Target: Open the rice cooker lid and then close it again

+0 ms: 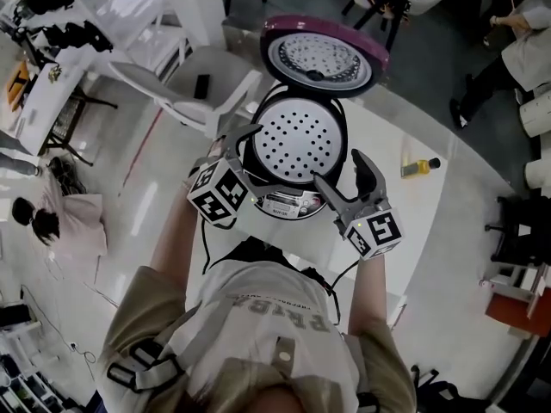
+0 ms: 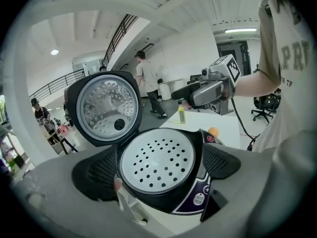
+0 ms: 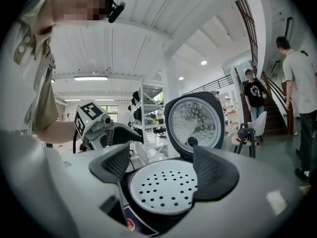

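The rice cooker [image 1: 297,198] stands on the white table [image 1: 387,136] with its purple-rimmed lid [image 1: 323,54] swung up and back. Its white perforated inner plate [image 1: 297,140] is exposed. My left gripper [image 1: 234,143] hovers at the cooker's left front, open and holding nothing. My right gripper [image 1: 343,172] hovers at the right front, also open and empty. In the left gripper view the plate [image 2: 148,157] and raised lid [image 2: 104,108] show beyond the open left gripper [image 2: 159,167]. In the right gripper view the right gripper [image 3: 164,167] frames the plate [image 3: 166,187] and lid [image 3: 195,123].
A small yellow bottle [image 1: 419,167] lies on the table right of the cooker. A white chair [image 1: 194,89] stands behind the table at the left. Shelving fills the far left, and people stand and sit in the background.
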`<action>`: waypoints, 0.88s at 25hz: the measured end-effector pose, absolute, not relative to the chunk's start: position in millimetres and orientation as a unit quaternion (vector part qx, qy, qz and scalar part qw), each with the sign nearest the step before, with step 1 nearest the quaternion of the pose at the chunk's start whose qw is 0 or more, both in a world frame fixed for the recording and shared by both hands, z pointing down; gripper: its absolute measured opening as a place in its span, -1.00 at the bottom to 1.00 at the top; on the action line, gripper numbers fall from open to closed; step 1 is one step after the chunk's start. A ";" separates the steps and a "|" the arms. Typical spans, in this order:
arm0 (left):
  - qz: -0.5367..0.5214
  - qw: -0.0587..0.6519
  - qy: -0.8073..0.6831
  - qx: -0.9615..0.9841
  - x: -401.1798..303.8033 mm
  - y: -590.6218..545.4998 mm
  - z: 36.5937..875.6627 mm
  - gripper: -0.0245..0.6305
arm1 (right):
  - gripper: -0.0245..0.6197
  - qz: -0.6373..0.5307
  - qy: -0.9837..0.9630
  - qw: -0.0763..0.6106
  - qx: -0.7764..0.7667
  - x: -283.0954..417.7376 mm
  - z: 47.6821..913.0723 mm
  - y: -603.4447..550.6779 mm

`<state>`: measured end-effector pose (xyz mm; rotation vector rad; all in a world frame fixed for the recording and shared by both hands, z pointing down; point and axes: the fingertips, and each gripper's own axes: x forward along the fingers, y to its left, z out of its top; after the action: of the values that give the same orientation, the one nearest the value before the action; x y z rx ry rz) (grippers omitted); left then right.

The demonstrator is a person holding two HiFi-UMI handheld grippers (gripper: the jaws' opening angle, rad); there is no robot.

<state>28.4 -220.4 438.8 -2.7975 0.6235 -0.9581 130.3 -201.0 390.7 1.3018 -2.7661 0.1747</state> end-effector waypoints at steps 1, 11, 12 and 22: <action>-0.314 0.063 0.208 -0.924 27.0 -227.5 435.3 0.74 | 0.25 0.056 -0.902 0.042 0.426 130.9 390.0 -206.8; -0.301 0.093 0.229 -0.921 16.2 -292.8 407.2 0.74 | 0.29 0.039 -0.891 0.048 0.449 145.2 375.8 -256.9; -0.300 0.094 0.233 -0.920 14.7 -299.8 405.5 0.74 | 0.30 0.038 -0.891 0.050 0.450 146.2 374.9 -261.2; -0.293 0.098 0.256 -0.916 7.1 -350.0 392.6 0.74 | 0.36 0.028 -0.882 0.052 0.467 164.0 366.0 -302.3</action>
<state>7.1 -350.0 392.6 -2.7105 0.7573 -0.8660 164.0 -302.3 366.0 1.4213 -2.6838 0.0838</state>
